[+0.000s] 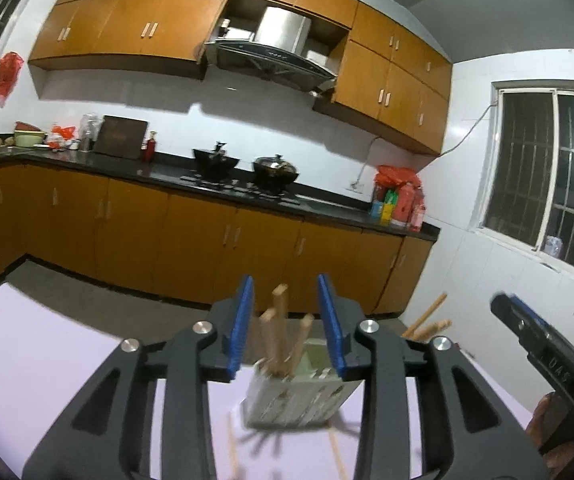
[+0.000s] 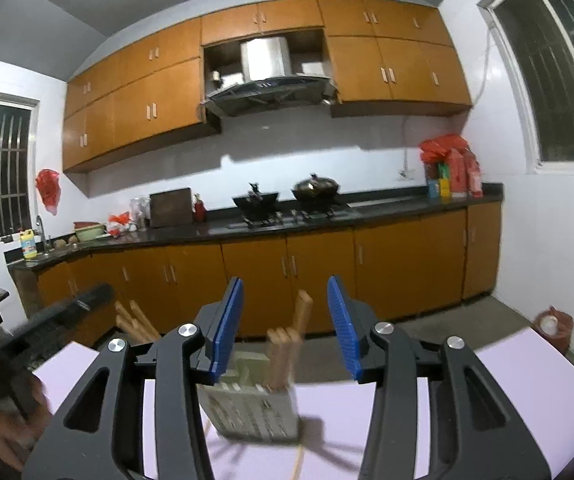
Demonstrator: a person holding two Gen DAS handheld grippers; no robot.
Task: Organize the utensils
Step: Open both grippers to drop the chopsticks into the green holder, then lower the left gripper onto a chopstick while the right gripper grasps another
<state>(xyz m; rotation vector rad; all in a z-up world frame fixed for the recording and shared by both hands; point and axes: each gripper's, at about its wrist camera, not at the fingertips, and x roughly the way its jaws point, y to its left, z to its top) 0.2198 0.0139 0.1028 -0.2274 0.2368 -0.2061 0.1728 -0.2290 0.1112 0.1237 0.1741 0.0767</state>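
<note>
- Left gripper (image 1: 286, 320): black linked arms, blue ribbed pads, jaws standing apart. Wooden chopsticks (image 1: 281, 332) rise in the gap between them; pads touch nothing.
- Chopsticks: pale wood, squared blunt tops, blurred. They stand tilted in a utensil holder (image 1: 299, 396), a pale boxy caddy with slotted sides.
- Holder sits on a lavender table (image 1: 47, 360), matte and flat. Two loose chopsticks (image 1: 337, 452) lie on the table under and in front of the holder.
- Left view only: second bunch of chopstick tops (image 1: 427, 322) to the right of the holder, partly hidden by the gripper arm; right gripper's dark body at the far right edge.
- Right gripper (image 2: 285, 324): same build, jaws apart, chopsticks (image 2: 287, 356) in the gap, no contact.
- Right view only: holder (image 2: 255, 412) shown with sticks packed at its right end, left compartments bare; table's (image 2: 527, 364) right edge and corner visible, grey floor beyond.
- Room: bare tabletop either side of the holder; orange cabinets (image 2: 287, 264) well apart.
</note>
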